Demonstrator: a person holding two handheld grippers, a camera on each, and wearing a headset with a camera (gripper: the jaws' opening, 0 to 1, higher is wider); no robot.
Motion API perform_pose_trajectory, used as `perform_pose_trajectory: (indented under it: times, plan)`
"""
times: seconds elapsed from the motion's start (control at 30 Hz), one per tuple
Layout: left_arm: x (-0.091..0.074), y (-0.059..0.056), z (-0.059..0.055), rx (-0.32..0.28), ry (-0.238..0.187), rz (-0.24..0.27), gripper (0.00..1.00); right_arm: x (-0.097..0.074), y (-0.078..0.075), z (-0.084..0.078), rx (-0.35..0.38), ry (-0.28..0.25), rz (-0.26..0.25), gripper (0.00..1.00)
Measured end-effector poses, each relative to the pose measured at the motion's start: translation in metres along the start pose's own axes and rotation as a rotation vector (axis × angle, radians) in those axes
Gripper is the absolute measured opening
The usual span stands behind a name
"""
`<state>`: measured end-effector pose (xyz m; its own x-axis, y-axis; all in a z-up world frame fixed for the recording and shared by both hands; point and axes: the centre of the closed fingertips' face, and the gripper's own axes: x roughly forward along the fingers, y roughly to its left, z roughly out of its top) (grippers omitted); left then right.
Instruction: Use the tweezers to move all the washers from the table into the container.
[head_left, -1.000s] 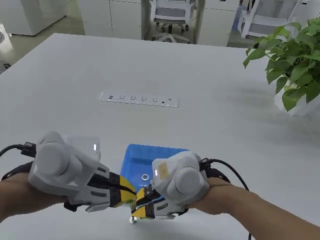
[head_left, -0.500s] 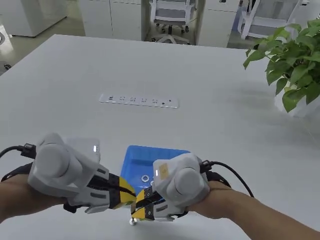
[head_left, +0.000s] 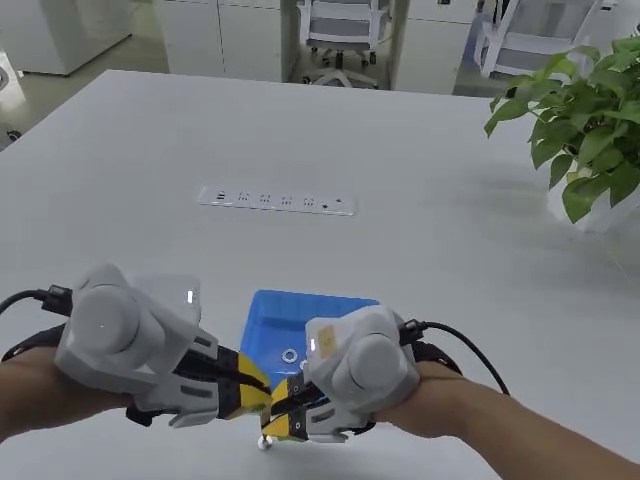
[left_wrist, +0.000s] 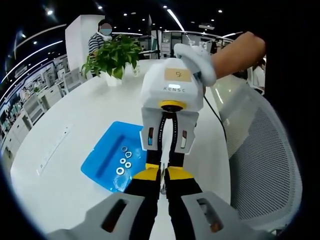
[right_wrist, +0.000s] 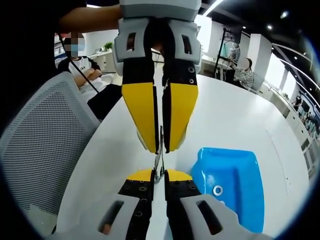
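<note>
At the near edge of the bench (head_left: 420, 170), the left tool (left_wrist: 163, 174) and right tool (right_wrist: 159, 175) meet tip to tip. Both are narrowed onto the thin tweezers (right_wrist: 158, 162), which are mostly hidden between the jaws. Just beyond them the blue container (head_left: 325, 304) holds four washers (left_wrist: 123, 160); a power strip (head_left: 278, 200) lies mid-bench amid open surface, and a potted plant (head_left: 590, 110) stands at the right edge, cut off.

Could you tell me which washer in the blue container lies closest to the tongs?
The end washer, beside the container's near rim; the others sit farther in.
</note>
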<state>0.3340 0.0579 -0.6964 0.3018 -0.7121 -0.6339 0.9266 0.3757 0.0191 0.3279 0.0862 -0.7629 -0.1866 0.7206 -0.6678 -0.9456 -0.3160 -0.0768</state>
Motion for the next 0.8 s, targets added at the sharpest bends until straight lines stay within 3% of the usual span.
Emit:
perform_pose_trajectory:
  times: [0.27,0.4,0.8]
  plan:
    - [-0.004,0.002,0.003,-0.020,-0.020,0.005,0.16,-0.007,-0.001,0.006,0.001,-0.005,-0.011,0.09]
    - [-0.006,0.005,-0.001,-0.042,-0.019,0.017,0.25,-0.012,-0.004,0.009,-0.007,-0.005,-0.019,0.09]
    - [-0.012,0.011,-0.006,-0.144,-0.079,0.062,0.60,-0.028,-0.005,0.020,-0.021,-0.007,-0.011,0.09]
